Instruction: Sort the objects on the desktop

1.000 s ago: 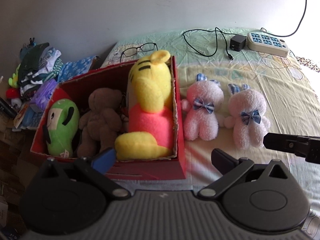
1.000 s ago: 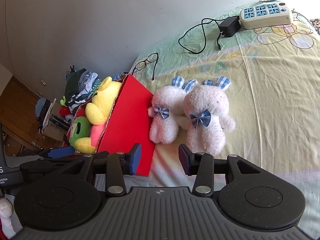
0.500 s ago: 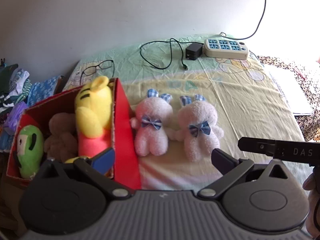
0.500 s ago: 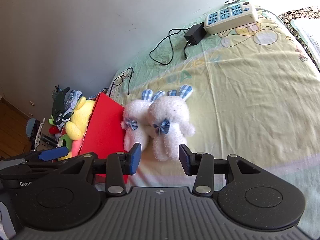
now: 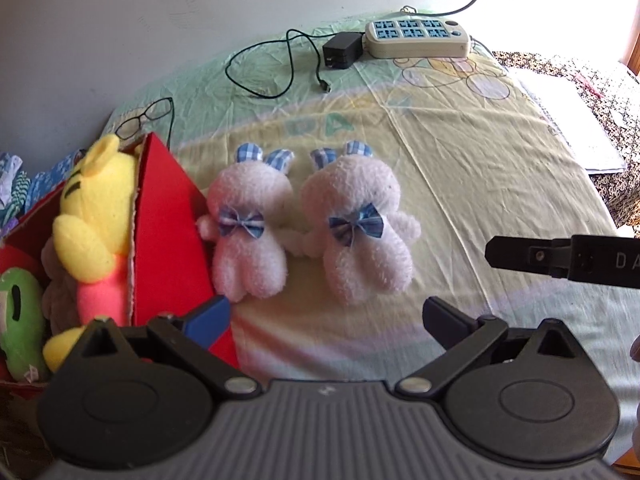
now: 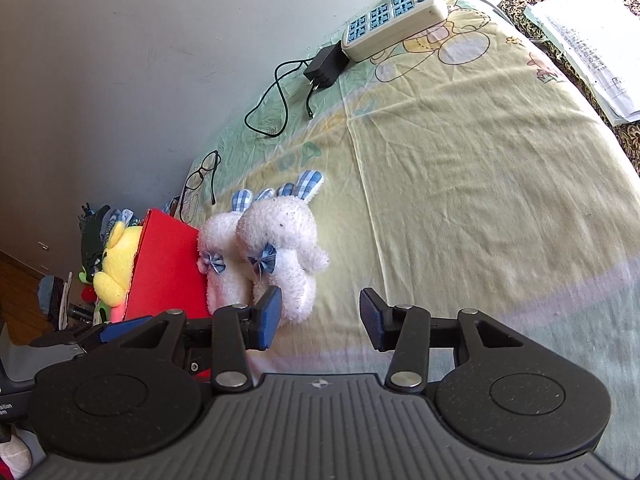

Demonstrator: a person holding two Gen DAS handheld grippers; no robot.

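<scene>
Two pale pink plush bunnies with blue bow ties lie side by side on the bed sheet, the left bunny (image 5: 248,232) against the red box (image 5: 168,232) and the right bunny (image 5: 360,228) beside it. The box holds a yellow bear plush (image 5: 96,220), a green plush (image 5: 20,320) and a brown one. My left gripper (image 5: 326,318) hangs open just short of the bunnies' feet. My right gripper (image 6: 320,316) has its jaws opening with nothing between them, its left finger close to the right bunny (image 6: 288,248). A right finger (image 5: 560,256) shows at the left view's right edge.
A power strip (image 5: 416,36), a black charger (image 5: 342,52) with its cable and a pair of glasses (image 5: 146,118) lie on the sheet toward the wall. Papers (image 6: 592,48) rest at the bed's right side. Clothes pile up left of the box.
Both views have swung right and nearer the sheet: the box slid to the left edge and the bunnies now sit centred ahead of the left gripper. The right gripper's jaws stand wider.
</scene>
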